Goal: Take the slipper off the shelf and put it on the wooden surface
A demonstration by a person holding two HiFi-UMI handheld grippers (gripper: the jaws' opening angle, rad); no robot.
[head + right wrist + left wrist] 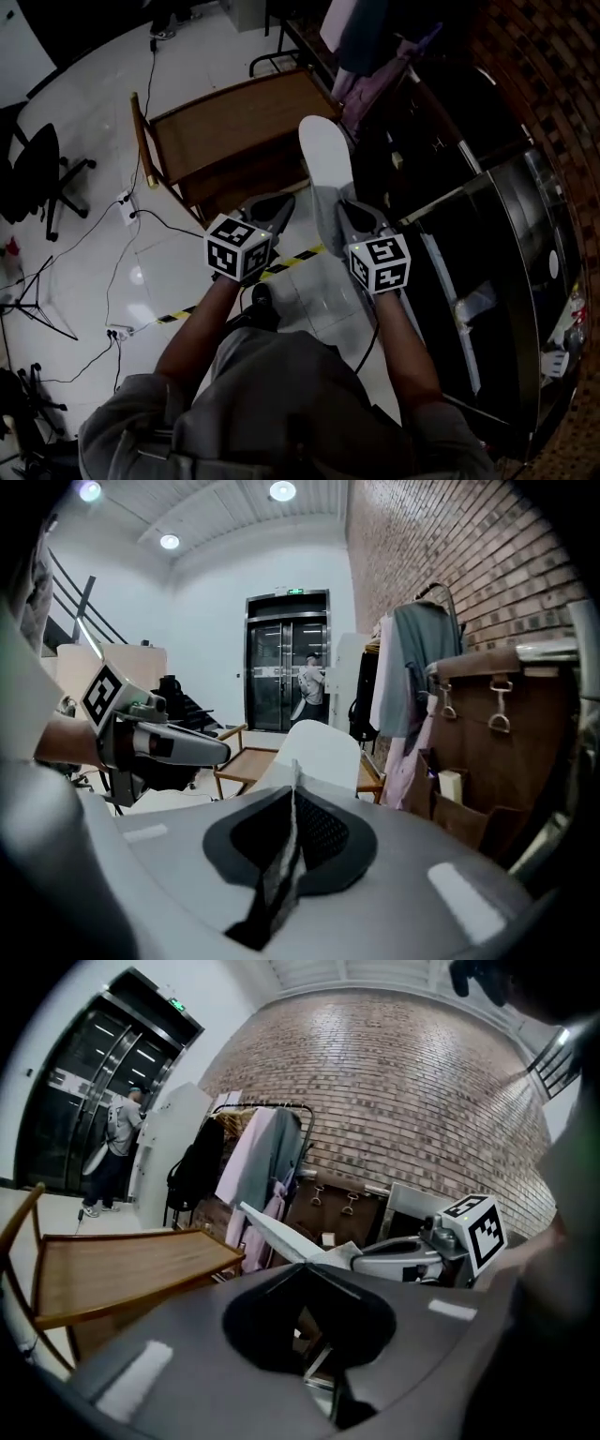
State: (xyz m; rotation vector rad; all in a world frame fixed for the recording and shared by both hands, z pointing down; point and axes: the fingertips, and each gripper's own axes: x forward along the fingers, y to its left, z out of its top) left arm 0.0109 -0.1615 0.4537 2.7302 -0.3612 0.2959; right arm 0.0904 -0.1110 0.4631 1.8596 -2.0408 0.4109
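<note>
Head view | right tongs clamp the white slipper by one end, airborne beside the wooden surface | left tongs closed, empty | best bet: carry it level over the surface, lower flat, then release.

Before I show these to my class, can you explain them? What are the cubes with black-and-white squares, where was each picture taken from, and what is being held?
There is no robot: a person holds a two-jaw gripper in each hand, and the patterned cubes are part of those. One picture comes from a camera on the person's head, looking down; the other two come from cameras riding on each gripper. The right gripper is shut on a white slipper, held out by the wooden table, whose visible top is bare. The left gripper is shut and holds nothing.
</note>
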